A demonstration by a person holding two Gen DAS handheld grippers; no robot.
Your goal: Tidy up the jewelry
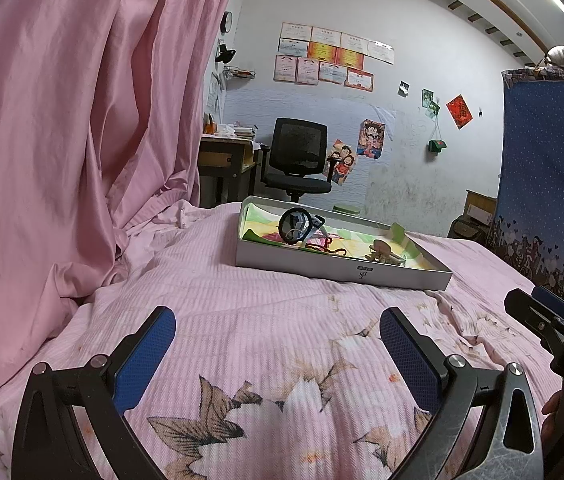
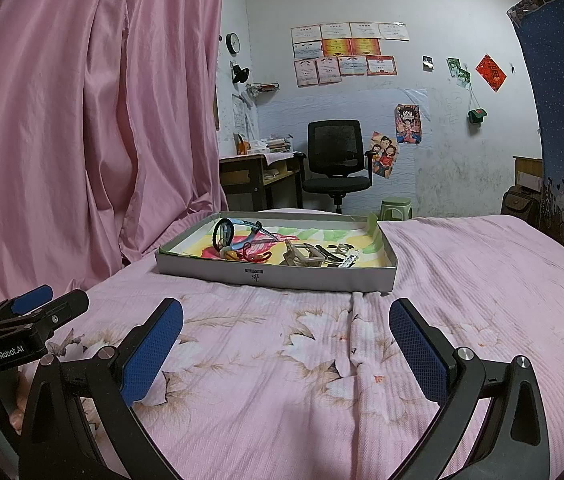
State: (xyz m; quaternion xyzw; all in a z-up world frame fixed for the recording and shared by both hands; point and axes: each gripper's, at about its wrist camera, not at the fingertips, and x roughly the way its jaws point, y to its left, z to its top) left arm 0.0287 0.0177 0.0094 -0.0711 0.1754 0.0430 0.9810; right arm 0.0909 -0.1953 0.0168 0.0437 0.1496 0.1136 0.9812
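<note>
You are holding your left claw (image 1: pixel 277 340) low over the bed (image 1: pixel 265 320), its two blue-padded fingers (image 1: pixel 149 356) standing wide apart with nothing between them, only the pink floral bedspread showing in the gap. Your right claw (image 2: pixel 286 332) is hovering the same way beside it, its fingers (image 2: pixel 153 348) also spread wide and gripping nothing. In the left wrist view the right claw is showing at the right edge with part of your hand (image 1: pixel 558 412) under it; in the right wrist view the left claw is showing at the left edge, with your fingertips wrapping around its handle. The shallow grey box (image 2: pixel 273 276) is sitting on the bedspread ahead of both claws, well apart from the fingertips, and its lining is looking yellow, green and pink. Inside it the jewelry is lying in a loose pile: a dark round bangle-like ring (image 2: pixel 223 234) with a bluish band is standing up toward the left end, a red cord (image 2: pixel 255 256) is curling just beside it, a beige hair clip (image 2: pixel 302 258) is resting near the middle, and small metal rings (image 2: pixel 342 248) are lying to its right. A pink curtain (image 2: pixel 81 120) is hanging along the bed's left side, and a black office chair (image 2: pixel 336 160) is standing by the far wall.
</note>
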